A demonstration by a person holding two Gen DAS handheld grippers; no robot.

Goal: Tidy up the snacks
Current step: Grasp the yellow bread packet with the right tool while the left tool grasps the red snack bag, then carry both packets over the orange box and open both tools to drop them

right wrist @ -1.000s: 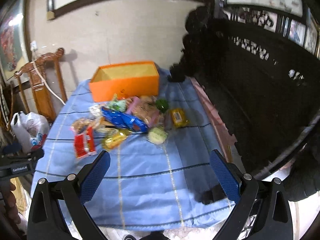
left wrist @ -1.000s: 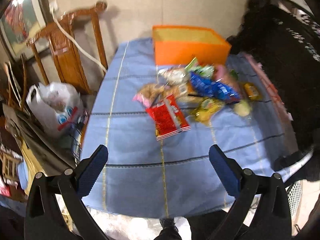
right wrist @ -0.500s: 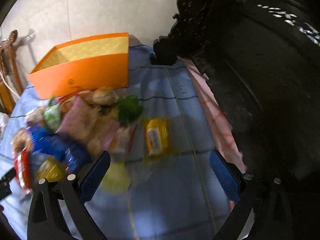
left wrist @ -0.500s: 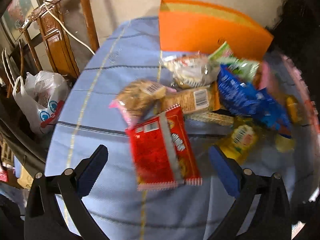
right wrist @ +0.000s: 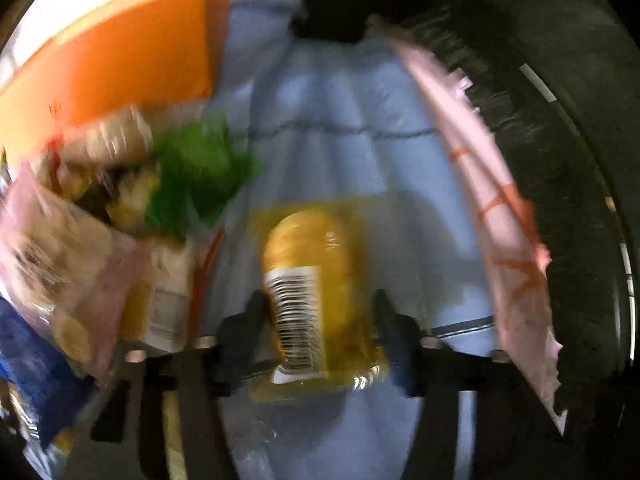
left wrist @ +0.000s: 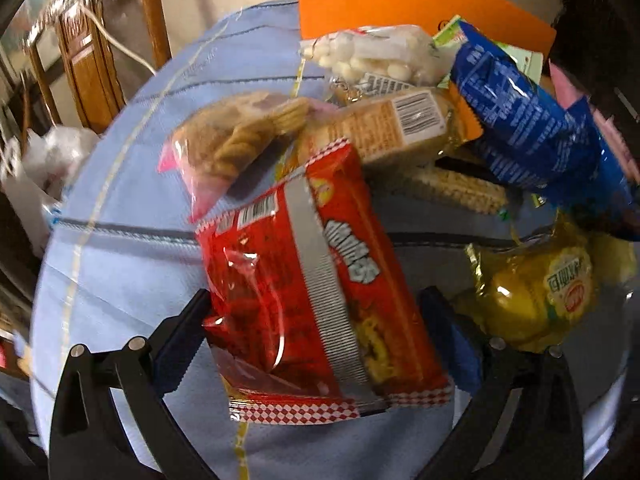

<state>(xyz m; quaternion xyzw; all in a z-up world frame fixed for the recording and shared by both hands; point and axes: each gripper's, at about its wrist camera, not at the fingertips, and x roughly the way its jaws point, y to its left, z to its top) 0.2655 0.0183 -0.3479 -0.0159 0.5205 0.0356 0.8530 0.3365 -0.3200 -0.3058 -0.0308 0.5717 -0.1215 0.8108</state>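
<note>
The right hand-held gripper (right wrist: 320, 312) is closing astride the yellow plastic snack packet (right wrist: 312, 280) – long axis straight ahead; the left hand-held gripper (left wrist: 316, 320) (jaws wide, ungripped) straddles the red crinkly snack bag (left wrist: 312, 280).

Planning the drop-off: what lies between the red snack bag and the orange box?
Left wrist view: a barcoded biscuit pack and white candy bag separate red snack bag from orange box.
</note>
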